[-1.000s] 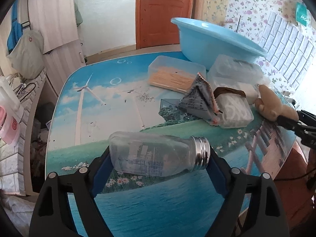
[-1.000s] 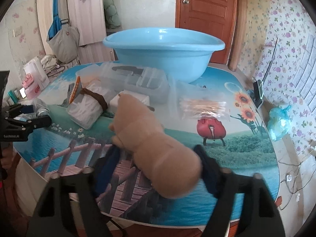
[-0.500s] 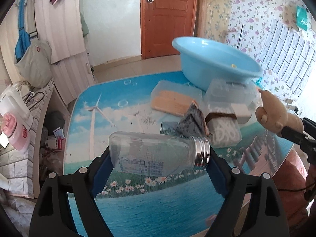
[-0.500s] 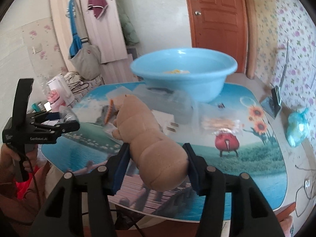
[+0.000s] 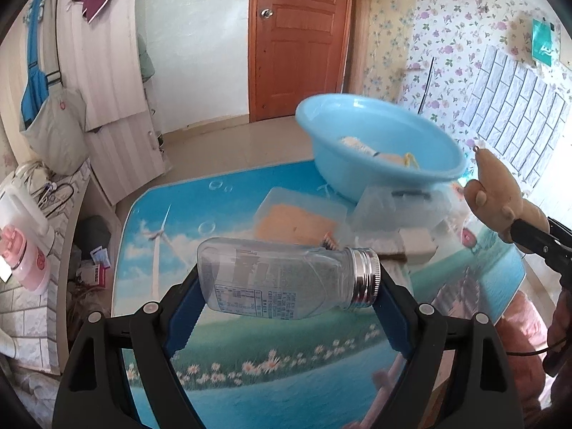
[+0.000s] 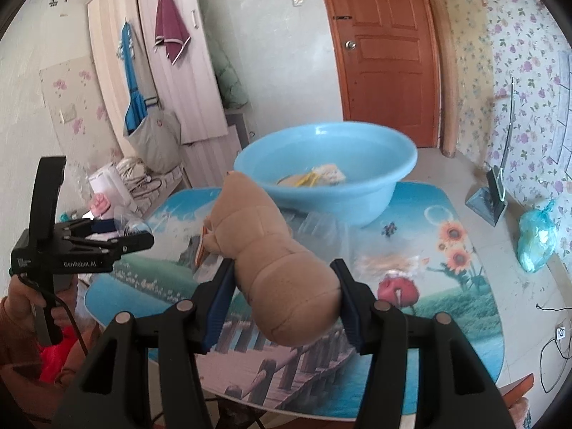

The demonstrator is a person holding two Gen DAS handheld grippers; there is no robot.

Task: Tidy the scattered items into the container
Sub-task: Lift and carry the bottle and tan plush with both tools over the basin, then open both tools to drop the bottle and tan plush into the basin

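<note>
My left gripper (image 5: 286, 282) is shut on a clear plastic bottle (image 5: 279, 279) with a silver screw cap, held sideways above the table with the cap to the right. My right gripper (image 6: 282, 282) is shut on a tan plush toy (image 6: 271, 257), lifted off the table with its head pointing away. The plush toy (image 5: 497, 193) also shows at the right edge of the left wrist view. A light blue basin (image 5: 379, 143) stands at the table's far side with a few small items inside. In the right wrist view the basin (image 6: 357, 193) lies straight ahead beyond the toy.
Clear plastic boxes (image 5: 397, 211) and a bag of wooden sticks (image 5: 296, 218) lie on the picture-printed table (image 5: 214, 357) in front of the basin. A packet (image 6: 389, 261) lies on the table's right side. A person's hand (image 6: 25, 296) holds the left gripper's handle.
Both grippers have risen with their loads, so the basin's inside now shows. The right gripper's jaws closed onto the plush toy and lifted it off the table.
</note>
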